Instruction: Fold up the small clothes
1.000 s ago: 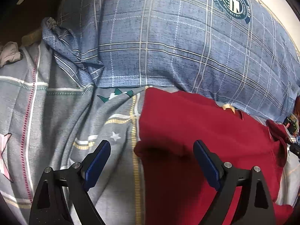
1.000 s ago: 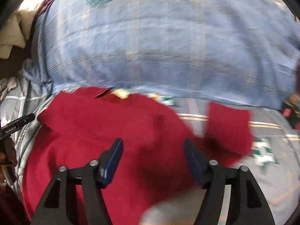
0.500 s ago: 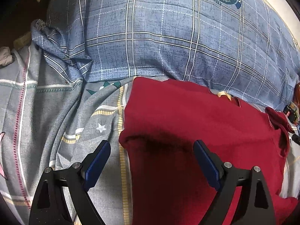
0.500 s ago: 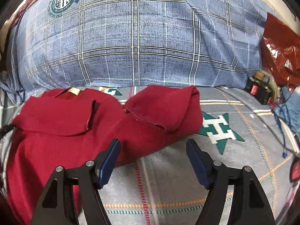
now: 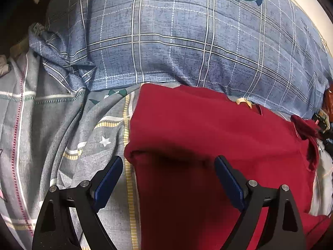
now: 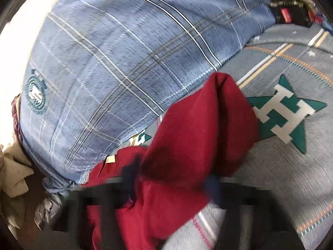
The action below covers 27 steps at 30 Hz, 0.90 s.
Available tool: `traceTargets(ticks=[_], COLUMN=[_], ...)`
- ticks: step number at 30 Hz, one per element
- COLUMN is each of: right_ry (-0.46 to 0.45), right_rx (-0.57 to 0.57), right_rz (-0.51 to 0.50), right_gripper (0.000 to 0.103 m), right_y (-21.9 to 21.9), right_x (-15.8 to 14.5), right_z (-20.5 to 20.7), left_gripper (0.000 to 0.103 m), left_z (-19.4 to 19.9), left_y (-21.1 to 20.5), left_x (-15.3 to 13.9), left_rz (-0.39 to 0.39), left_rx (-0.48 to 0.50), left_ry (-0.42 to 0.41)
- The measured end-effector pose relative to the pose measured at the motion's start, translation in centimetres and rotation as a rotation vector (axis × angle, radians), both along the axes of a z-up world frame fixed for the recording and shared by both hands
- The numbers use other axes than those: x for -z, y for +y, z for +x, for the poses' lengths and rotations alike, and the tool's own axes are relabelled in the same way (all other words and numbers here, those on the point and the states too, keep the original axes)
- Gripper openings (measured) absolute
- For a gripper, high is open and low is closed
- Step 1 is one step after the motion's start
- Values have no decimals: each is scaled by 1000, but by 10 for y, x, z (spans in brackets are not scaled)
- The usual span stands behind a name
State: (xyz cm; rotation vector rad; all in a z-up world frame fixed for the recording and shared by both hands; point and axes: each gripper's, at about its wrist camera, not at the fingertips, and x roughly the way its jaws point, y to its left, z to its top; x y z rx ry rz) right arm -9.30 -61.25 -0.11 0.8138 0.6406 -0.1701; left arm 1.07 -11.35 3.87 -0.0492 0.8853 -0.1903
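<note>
Two claws are working one red shirt (image 5: 218, 145) lying on the grey printed bedsheet (image 5: 52, 125) against the blue plaid pillow (image 5: 187, 41). I am hovering my left claw (image 5: 168, 179) spread wide over its folded left edge. My right claw (image 6: 170, 179) is blurred, apparently gathering the soft sleeve (image 6: 204, 129); I cannot tell its grip.

Left gripper (image 5: 167, 169) agape; right gripper (image 6: 170, 179) blurred.
</note>
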Motion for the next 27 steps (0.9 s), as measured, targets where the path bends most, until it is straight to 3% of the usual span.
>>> traceTargets(ticks=[2,7,13,17,21,23,27], right_ry=[-14,-95,-244,-317,-290,-224,-40], right_rx=[-4,-76,-351,-595,-866,-953,-1039], right_rz=[-31,-348,-541,-543,-531,-522,-459], right_gripper=[10,8,8,8,8,8,14], right_y=[0,25,103,173,261,294,350], right_x=[-7,-94,-205,-238,-221,-194,-108], right_z=[-3,-29,-47,-23,30,58,130], left_gripper=[90,90,90,90,90,90,90], left_z=[-1,-2,-7,-11,-9,-6,0], left_y=[4,22,41,54,60,61,59], left_x=[-2,-9,-16,-21,-22,-21,-18], left_rz=[-4,-61,-75,-90,-88,-88,-82], left_rx=[-1,-41,-107,-137,-152,-154,-147], left_ry=[-4,-7,-36,-55,-60,-55,-50])
